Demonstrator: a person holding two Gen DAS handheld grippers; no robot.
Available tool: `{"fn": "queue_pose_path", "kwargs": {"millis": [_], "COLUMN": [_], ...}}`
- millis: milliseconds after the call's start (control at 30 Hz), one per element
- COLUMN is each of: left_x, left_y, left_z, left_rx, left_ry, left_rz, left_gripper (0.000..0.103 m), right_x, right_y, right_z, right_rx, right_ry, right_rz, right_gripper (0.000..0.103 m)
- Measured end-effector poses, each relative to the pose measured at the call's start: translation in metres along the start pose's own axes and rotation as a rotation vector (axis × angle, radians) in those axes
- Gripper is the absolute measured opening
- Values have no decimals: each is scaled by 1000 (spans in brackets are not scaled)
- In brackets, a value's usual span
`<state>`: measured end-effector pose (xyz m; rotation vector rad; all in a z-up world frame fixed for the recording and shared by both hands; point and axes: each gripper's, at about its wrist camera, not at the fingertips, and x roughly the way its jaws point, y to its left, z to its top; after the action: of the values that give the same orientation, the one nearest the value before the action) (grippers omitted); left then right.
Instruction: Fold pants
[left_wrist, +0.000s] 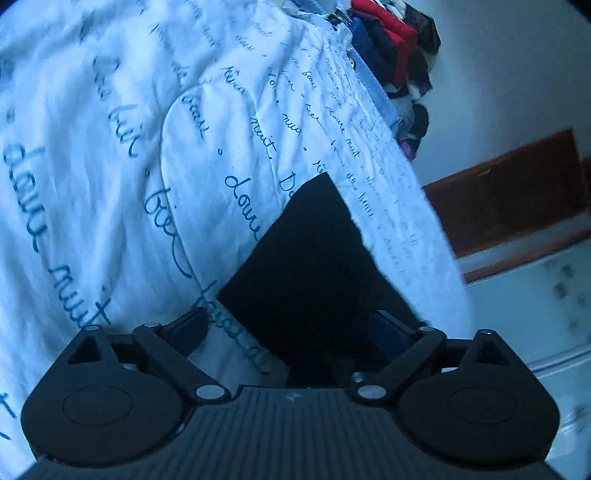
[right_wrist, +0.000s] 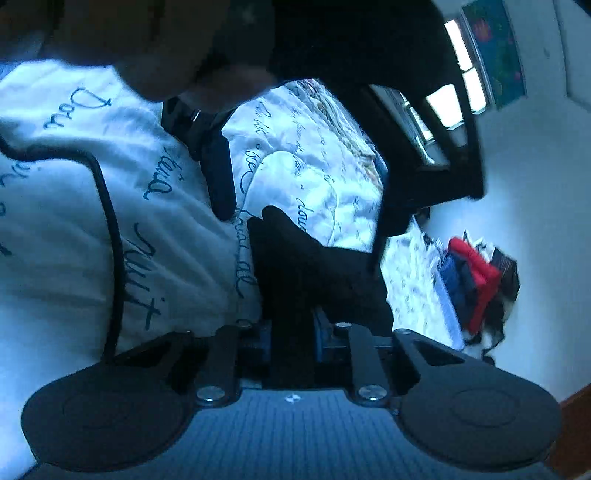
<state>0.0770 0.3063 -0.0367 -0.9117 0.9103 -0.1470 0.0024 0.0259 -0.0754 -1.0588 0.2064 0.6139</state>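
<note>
The black pants (left_wrist: 314, 251) lie on a white duvet with blue handwriting print (left_wrist: 110, 129). In the left wrist view my left gripper (left_wrist: 295, 328) has its jaws wide apart, with a corner of the pants between them. In the right wrist view my right gripper (right_wrist: 291, 332) is shut on a fold of the black pants (right_wrist: 306, 269), which rises from the jaws. The other gripper's black body (right_wrist: 218, 166) hangs above the duvet (right_wrist: 74, 221), held by a hand. More dark fabric (right_wrist: 406, 129) hangs at the upper right.
A pile of red, blue and black clothes (left_wrist: 391, 55) lies at the bed's far end; it also shows in the right wrist view (right_wrist: 476, 284). A black cable (right_wrist: 110, 229) runs across the duvet. A brown wooden board (left_wrist: 517, 192) stands by the pale wall. A window (right_wrist: 454, 74) is behind.
</note>
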Motion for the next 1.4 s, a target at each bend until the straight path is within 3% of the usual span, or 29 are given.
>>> {"fn": "queue_pose_path", "kwargs": {"millis": [100, 267, 400, 567, 667, 767, 833, 933, 1100, 1300, 1400], "left_x": [6, 33, 60, 67, 68, 70, 69, 72, 71, 59, 46], "left_y": [6, 5, -3, -16, -25, -32, -34, -36, -46, -87, -112], "left_z": [3, 10, 20, 29, 27, 24, 24, 24, 19, -11, -31], "left_rx": [-75, -143, -177, -96, -10, 32, 54, 89, 156, 333, 414], "left_ry": [13, 31, 54, 40, 34, 15, 5, 3, -34, -170, -244], "left_rz": [-82, -194, -259, -163, -102, -57, -28, 14, 71, 186, 212], "left_gripper": [98, 98, 93, 80, 74, 66, 57, 43, 30, 26, 25], "right_x": [-3, -13, -16, -29, -38, -21, 3, 30, 22, 31, 21], "right_y": [-14, -70, -92, -105, -135, -155, -152, -137, -149, -152, -153], "right_z": [-1, -14, -22, -31, -47, -61, -66, -72, -73, -76, -78], "right_rx": [94, 446, 555, 561, 720, 841, 848, 841, 914, 1006, 1048], "right_ry": [-27, -76, -85, -79, -126, -72, 26, 113, 72, 65, 4], "right_rz": [18, 104, 147, 313, 395, 357, 324, 349, 298, 328, 342], "right_gripper": [14, 14, 14, 14, 14, 14, 14, 14, 15, 15, 15]}}
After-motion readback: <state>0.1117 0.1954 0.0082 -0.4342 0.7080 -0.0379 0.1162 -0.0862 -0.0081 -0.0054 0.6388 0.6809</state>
